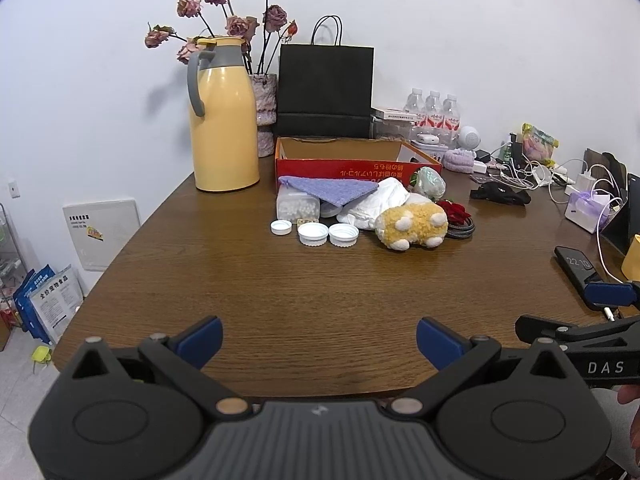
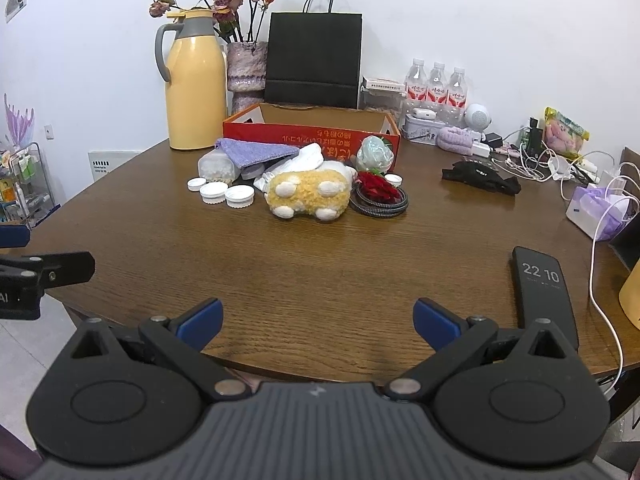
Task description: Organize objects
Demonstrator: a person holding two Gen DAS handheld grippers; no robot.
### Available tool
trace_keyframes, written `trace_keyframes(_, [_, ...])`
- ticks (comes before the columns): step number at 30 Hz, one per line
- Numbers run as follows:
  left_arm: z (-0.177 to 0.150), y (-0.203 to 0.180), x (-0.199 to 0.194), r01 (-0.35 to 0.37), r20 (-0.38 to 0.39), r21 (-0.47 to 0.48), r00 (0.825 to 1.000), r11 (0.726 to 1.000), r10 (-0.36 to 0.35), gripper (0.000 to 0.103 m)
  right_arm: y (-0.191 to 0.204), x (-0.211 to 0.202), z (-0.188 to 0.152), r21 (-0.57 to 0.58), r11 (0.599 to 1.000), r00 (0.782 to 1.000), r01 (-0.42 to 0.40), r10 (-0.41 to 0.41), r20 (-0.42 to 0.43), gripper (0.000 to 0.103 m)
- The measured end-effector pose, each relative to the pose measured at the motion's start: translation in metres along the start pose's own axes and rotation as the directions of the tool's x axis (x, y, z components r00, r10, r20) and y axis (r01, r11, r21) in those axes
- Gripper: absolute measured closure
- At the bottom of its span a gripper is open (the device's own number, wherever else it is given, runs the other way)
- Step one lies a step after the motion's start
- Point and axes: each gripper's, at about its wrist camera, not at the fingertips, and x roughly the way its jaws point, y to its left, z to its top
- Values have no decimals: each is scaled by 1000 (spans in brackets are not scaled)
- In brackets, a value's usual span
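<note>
Left gripper (image 1: 319, 338): jaws spread wide with nothing between them, hovering over the near edge of the wooden table (image 1: 280, 288), tilted down toward it
Right gripper (image 2: 318, 322): jaws likewise wide apart and empty, over the near edge, just right of the left one
Clutter to sort: a huddle at mid-table, well apart from both grippers, with bare wood between
Red cardboard box (image 1: 352, 168): open-topped, at the far side of the huddle, touching or nearly touching the pile in front of it
Bottle caps (image 1: 327, 234): three white ones in a row at the near left of the huddle, open side up
Clear tub of white beads (image 1: 296, 206): just behind the caps, partly under a purple cloth (image 1: 336, 190)
White crumpled fabric (image 1: 376, 204): between the cloth and a yellow plush toy (image 1: 412, 224), which lies on its side at the near right
Red item in a coiled dark cord (image 2: 378, 194): just right of the plush
Pale green wrapped thing (image 2: 374, 154): behind the plush, against the box front
Yellow thermos jug (image 1: 224, 120): far left, upright, with a vase of dried roses (image 1: 266, 120) behind it
Black paper bag (image 1: 325, 92): upright behind the box, against the wall
Water bottles (image 2: 436, 88): three at the far right, near a small white round device
Right side: tangled white cables, a black cloth, a tissue pack
Phone (image 2: 544, 292): screen lit, lying near the right edge, close beside the right gripper
</note>
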Motion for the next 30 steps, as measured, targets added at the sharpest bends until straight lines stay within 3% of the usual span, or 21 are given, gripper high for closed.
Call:
trace_keyframes(14, [5, -1, 9, 3, -24, -31, 1000, 1000, -4, 0, -7, 18, -3, 36, 999, 998, -33, 35, -58, 0])
trace_keyframes(20, [18, 15, 54, 0, -65, -60, 998, 998, -3, 0, -24, 62, 13, 131, 985, 981, -111, 130, -142, 0])
trace_keyframes(23, [28, 19, 81, 7, -75, -12, 997, 1000, -8, 1, -34, 84, 29, 153, 984, 985, -95, 116, -129, 0])
trace_keyframes(25, [39, 20, 97, 15, -28, 30, 999, 999, -14, 1, -43, 100, 42, 173, 980, 987, -94, 115, -115, 0])
trace_keyframes(27, [48, 23, 115, 21, -12, 45, 1000, 999, -20, 1, -51, 114, 53, 182, 973, 987, -141, 152, -49, 0])
trace_keyframes(29, [61, 27, 136, 39, 7, 52, 999, 998, -39, 2, -58, 131, 59, 166, 959, 973, -229, 225, 42, 0])
trace_keyframes(30, [68, 29, 147, 47, -2, 59, 999, 997, -47, 3, -58, 140, 64, 157, 954, 967, -255, 255, 20, 0])
